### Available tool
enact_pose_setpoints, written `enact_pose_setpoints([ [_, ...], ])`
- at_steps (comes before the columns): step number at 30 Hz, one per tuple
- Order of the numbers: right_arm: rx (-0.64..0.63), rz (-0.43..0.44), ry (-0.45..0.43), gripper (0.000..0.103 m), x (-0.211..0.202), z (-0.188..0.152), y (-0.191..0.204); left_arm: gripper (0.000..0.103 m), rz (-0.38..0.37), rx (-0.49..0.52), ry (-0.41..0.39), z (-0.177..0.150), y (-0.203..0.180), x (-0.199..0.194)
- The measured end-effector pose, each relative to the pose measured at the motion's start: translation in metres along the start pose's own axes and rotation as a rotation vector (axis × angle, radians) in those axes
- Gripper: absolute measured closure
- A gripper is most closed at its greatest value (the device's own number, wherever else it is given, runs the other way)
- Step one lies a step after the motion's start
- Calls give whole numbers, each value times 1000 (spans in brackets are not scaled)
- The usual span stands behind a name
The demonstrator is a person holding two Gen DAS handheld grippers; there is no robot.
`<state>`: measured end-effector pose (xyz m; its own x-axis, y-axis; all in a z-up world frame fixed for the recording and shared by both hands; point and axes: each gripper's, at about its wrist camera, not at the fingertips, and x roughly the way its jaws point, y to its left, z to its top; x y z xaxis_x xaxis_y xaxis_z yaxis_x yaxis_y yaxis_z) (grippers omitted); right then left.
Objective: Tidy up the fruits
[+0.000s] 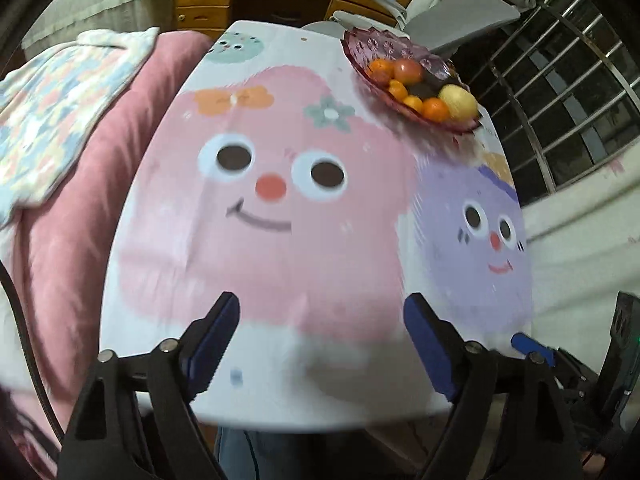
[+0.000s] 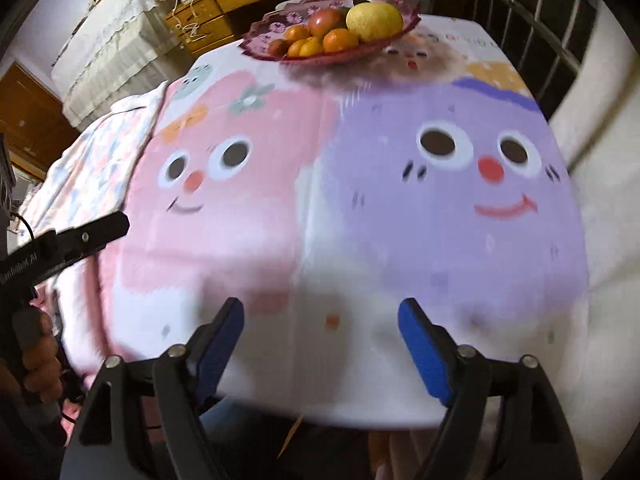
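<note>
Left wrist view
- Left gripper [image 1: 320, 312]: black frame, blue ribbed pads, jaws spread wide, nothing between them.
- Tabletop [image 1: 280, 384]: covered by a smooth cloth printed with pink and purple cartoon faces.
- Fruit dish [image 1: 362, 54]: translucent red-purple, scalloped rim, moulded flower pattern; stands at the far right part of the tabletop.
- Contents: oranges [image 1: 435, 109], a red apple [image 1: 408, 71], a pale yellow apple [image 1: 459, 101].
- Position: dish well apart from the gripper, up and right of it.
- Right gripper: one blue pad [image 1: 532, 347] shows at the right edge.

Right wrist view
- Right gripper [image 2: 320, 312]: same build, jaws released and empty.
- Fruit dish [image 2: 260, 42]: at the far tabletop edge, well apart from the gripper.
- Contents: oranges [image 2: 340, 40], red apple [image 2: 323, 20], a round yellow fruit [image 2: 374, 21].
- Left gripper [image 2: 92, 236]: black finger at left, a hand [image 2: 38, 356] on its handle.
</note>
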<state>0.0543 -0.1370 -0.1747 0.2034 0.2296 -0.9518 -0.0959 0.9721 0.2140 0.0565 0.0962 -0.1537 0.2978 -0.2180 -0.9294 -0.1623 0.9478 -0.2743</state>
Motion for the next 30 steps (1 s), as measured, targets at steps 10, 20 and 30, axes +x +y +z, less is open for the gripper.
enact_pose_setpoints([
  [10, -57, 5, -45, 10, -91, -29, 10, 11, 15, 85, -111, -23, -50, -89],
  [20, 20, 31, -158, 10, -153, -42, 22, 3, 36, 165, -249, -29, -79, -151],
  [30, -20, 2, -256, 9, -165, -53, 44, 3, 58, 131, -275, -38, -76, -152],
])
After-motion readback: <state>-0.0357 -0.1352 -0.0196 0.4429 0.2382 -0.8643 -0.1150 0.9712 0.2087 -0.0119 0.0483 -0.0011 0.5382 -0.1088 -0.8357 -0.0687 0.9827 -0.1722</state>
